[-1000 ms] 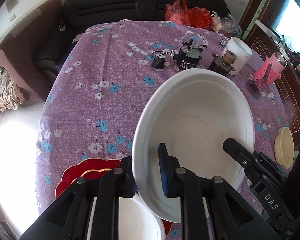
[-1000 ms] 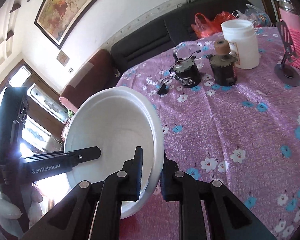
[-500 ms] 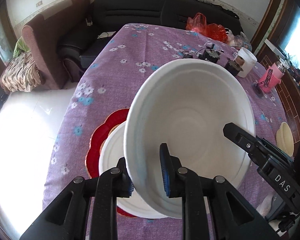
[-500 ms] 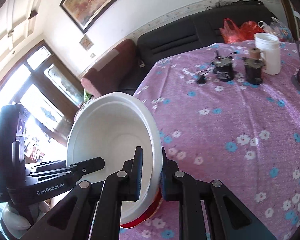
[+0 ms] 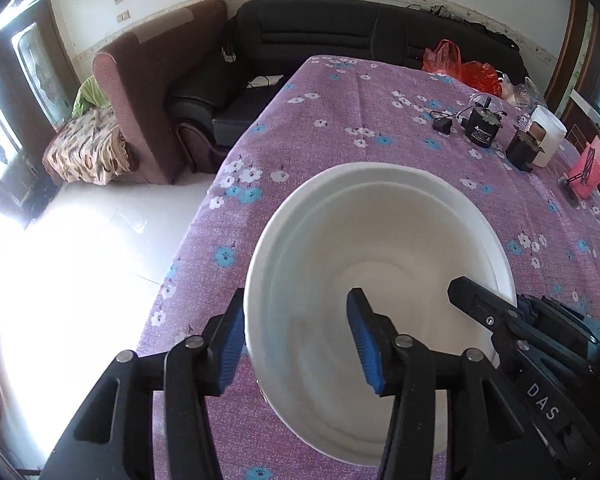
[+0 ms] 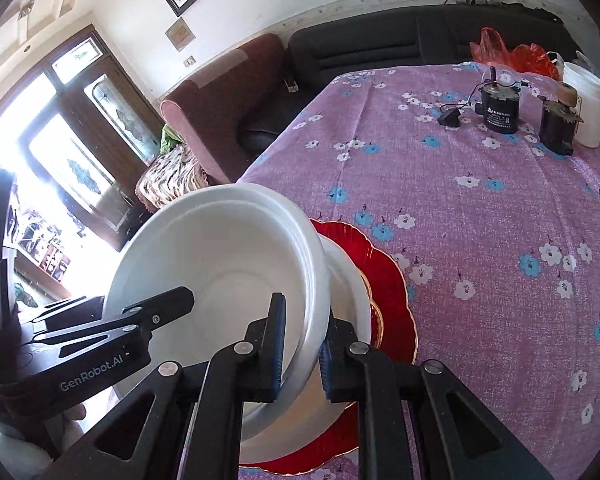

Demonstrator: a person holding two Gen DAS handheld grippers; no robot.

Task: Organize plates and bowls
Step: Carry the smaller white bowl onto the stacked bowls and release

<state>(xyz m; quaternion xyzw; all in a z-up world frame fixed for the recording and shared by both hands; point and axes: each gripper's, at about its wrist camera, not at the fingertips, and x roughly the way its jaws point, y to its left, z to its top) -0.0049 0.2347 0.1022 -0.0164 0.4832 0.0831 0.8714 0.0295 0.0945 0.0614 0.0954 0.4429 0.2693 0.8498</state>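
- Right gripper (image 6: 302, 346): clenched on the white bowl (image 6: 220, 264) rim, above the red plate (image 6: 384, 280).
- Left gripper (image 5: 298, 340): released, fingers straddling the bowl's left rim.

Left tool (image 5: 296, 342) spread wide, fingers well apart; right tool (image 6: 301, 350) pinched nearly closed, its fingers pressed in tight.

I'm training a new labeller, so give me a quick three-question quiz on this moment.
1. True or false: the right tongs pinch the rim of the white bowl.
2. The bottom plate under the bowl is: A red, B blue, C green.
3. Fill in: the left tongs stand ____ astride the bowl's rim.
Key: 1 true; 2 A; 3 open.
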